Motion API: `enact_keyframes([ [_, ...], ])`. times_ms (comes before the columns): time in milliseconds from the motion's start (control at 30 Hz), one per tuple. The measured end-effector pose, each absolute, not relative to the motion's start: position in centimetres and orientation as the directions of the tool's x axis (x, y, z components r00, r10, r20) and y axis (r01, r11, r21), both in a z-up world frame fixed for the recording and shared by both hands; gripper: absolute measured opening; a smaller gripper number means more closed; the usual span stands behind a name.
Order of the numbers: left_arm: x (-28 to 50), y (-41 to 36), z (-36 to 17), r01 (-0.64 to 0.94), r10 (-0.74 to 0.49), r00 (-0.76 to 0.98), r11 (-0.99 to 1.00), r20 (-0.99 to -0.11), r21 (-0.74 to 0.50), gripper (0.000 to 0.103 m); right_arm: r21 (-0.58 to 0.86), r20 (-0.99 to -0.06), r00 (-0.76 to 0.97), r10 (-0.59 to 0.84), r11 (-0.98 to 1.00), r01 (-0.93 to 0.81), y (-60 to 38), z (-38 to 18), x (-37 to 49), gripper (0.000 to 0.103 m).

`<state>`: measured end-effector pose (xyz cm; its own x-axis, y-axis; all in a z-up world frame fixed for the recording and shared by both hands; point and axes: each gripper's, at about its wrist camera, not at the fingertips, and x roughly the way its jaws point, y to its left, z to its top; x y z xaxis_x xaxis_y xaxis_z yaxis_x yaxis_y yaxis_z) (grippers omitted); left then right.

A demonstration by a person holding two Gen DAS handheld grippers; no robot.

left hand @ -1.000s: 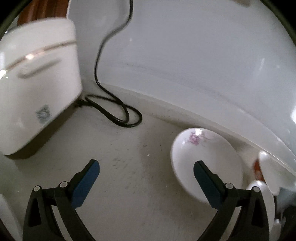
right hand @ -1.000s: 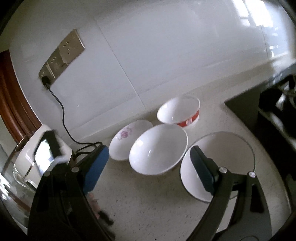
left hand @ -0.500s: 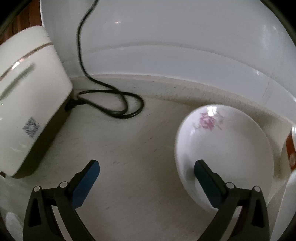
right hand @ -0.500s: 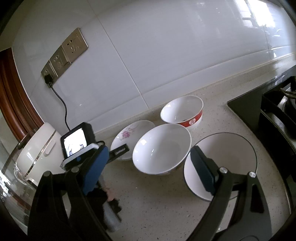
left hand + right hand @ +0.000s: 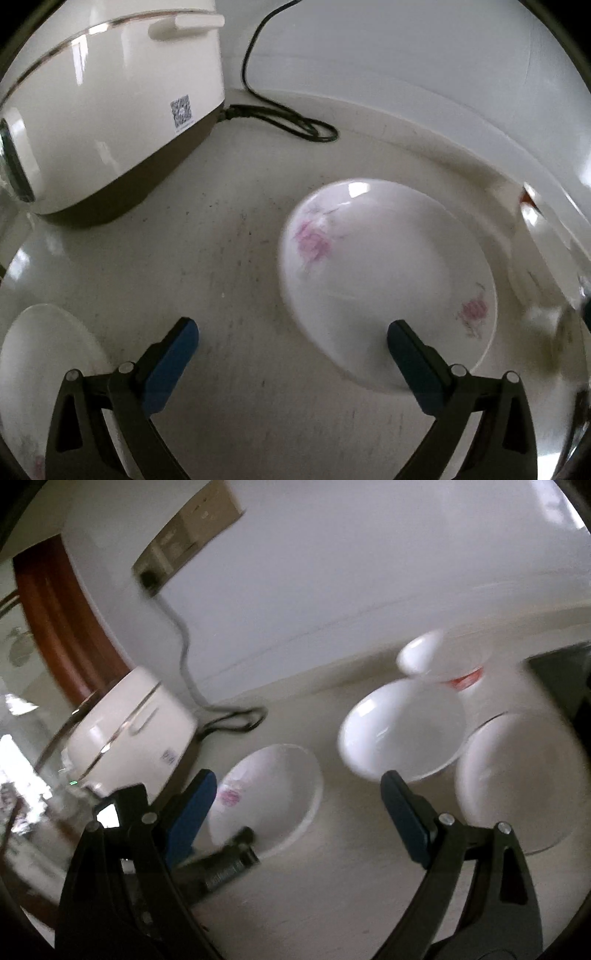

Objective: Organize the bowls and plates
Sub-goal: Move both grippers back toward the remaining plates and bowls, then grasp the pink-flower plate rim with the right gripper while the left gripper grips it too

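The left gripper (image 5: 291, 339) has its blue-padded jaws spread wide with nothing between them. Its right-hand finger hangs over the near rim of the shallow white plate with pink flower prints (image 5: 384, 280), which lies flat on the pale speckled countertop (image 5: 229, 266) at centre right of the left wrist view. The other finger stands over bare counter at lower centre. So the plate's rim, not its middle, falls inside the gap. The plate is round and gives no long axis to line up with.

The right gripper (image 5: 295, 794) is likewise wide apart and empty. In its view the same flowered plate (image 5: 273, 786) sits at lower centre just ahead of its left finger, with the left tool's dark body overlapping the plate's near edge. By that, I judge the left hand the nearer one, and a rim pinch from the near side the likely coming move.

Further out, the deep white bowl (image 5: 402, 727), the red-banded white bowl (image 5: 461, 661) and the large flat white plate (image 5: 517, 779) run toward the right of the frame. The cream rice cooker (image 5: 107, 107) fills the upper left, its black cord (image 5: 288, 114) looping along the wall.

Against half a second ago, the flowered plate looms larger and lower between the left fingers, a second white dish (image 5: 40, 373) shows at lower left, and the right view is swung and blurred.
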<state>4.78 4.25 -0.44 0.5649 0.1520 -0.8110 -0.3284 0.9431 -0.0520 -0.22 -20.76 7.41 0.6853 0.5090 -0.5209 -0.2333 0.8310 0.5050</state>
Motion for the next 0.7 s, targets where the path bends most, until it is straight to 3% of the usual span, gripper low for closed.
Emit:
enact_keyframes([
  [167, 4.6, 4.7, 0.6, -0.358, 0.119, 0.62, 0.922, -0.775, -0.145, 0.103, 0.557, -0.566, 0.578, 0.589, 0.789, -0.259, -19.3, 5.3, 0.9, 0.09],
  [233, 5.7, 5.1, 0.5, -0.373, 0.129, 0.61, 0.917, -0.781, -0.14, 0.103, 0.558, -0.594, 0.546, 0.591, 0.791, -0.25, -19.0, 4.3, 1.3, 0.074],
  [300, 6.6, 5.3, 0.6, -0.381, 0.159, 0.597, 0.919, -0.787, -0.103, 0.103, 0.539, -0.618, 0.534, 0.577, 0.806, -0.246, -18.7, 3.7, 1.5, 0.066],
  [367, 7.8, 5.6, 0.5, -0.373, 0.165, 0.592, 0.924, -0.789, -0.086, 0.101, 0.515, -0.631, 0.54, 0.557, 0.822, -0.245, -18.4, 3.5, 1.6, 0.066],
  [433, 8.3, 6.0, 0.3, -0.36, 0.15, 0.608, 0.928, -0.779, -0.102, 0.088, 0.473, -0.644, 0.557, 0.524, 0.845, -0.248, -17.9, 3.5, 1.6, 0.064],
  [467, 8.2, 5.9, 0.3, -0.355, 0.151, 0.61, 0.93, -0.778, -0.098, 0.073, 0.464, -0.646, 0.56, 0.518, 0.85, -0.251, -17.7, 3.4, 1.6, 0.063],
  [500, 8.4, 6.0, 0.1, -0.353, 0.143, 0.609, 0.93, -0.78, -0.105, 0.067, 0.458, -0.649, 0.56, 0.515, 0.852, -0.253, -17.4, 3.2, 1.7, 0.059],
  [700, 7.5, 6.6, 0.5, -0.359, 0.124, 0.636, 0.921, -0.762, -0.149, 0.062, 0.353, -0.701, 0.568, 0.431, 0.902, -0.248, -15.8, 1.8, 2.2, 0.053],
])
